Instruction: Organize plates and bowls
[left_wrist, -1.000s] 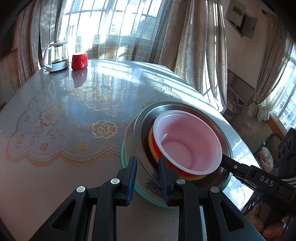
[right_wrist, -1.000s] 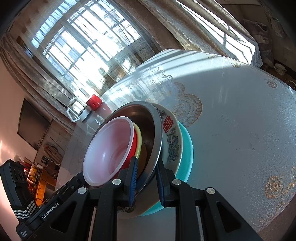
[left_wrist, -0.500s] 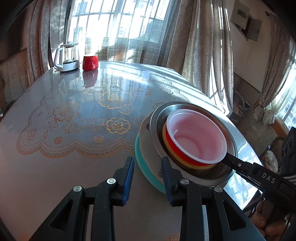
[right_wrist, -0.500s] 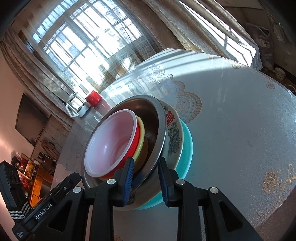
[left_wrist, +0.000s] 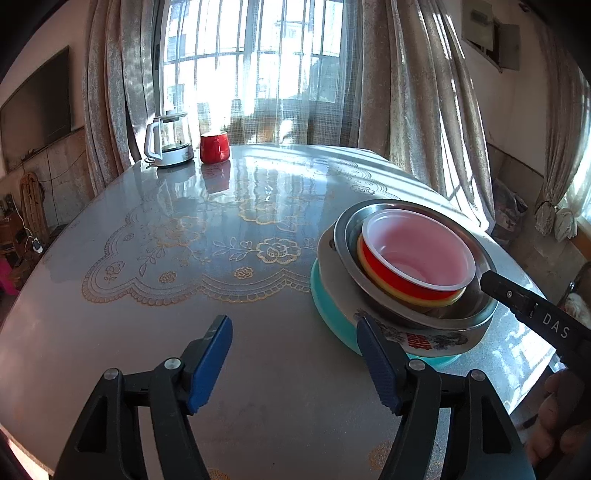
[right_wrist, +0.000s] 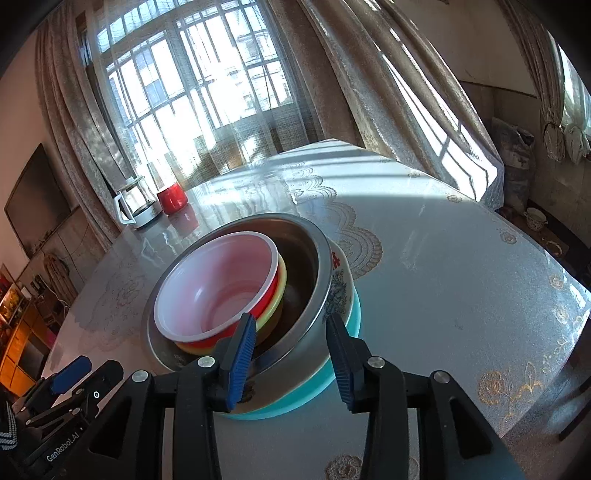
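Note:
A nested stack stands on the table: a teal plate (left_wrist: 325, 310) at the bottom, then a white patterned bowl (left_wrist: 417, 339), a steel bowl (left_wrist: 369, 221), a yellow bowl (left_wrist: 447, 301) and a red bowl (left_wrist: 417, 254) with a pale inside. My left gripper (left_wrist: 291, 332) is left of the stack. Its jaws are opening with nothing between them, and its right finger is near the teal rim. My right gripper (right_wrist: 291, 325) is opening too. The steel bowl's (right_wrist: 317, 266) rim lies between its pads (right_wrist: 240, 354), which stand off it.
A glass kettle (left_wrist: 168, 142) and a red mug (left_wrist: 213, 147) stand at the table's far edge by the curtained window. The lace-patterned table top (left_wrist: 184, 258) stretches left of the stack. The table's edge runs close behind the stack on the right. A hand (left_wrist: 554, 417) holds the right gripper.
Both grippers were shut on the stack's rim and have let go, their jaws spreading. The left gripper has drawn back and to the left of the stack. The stack now sits level.

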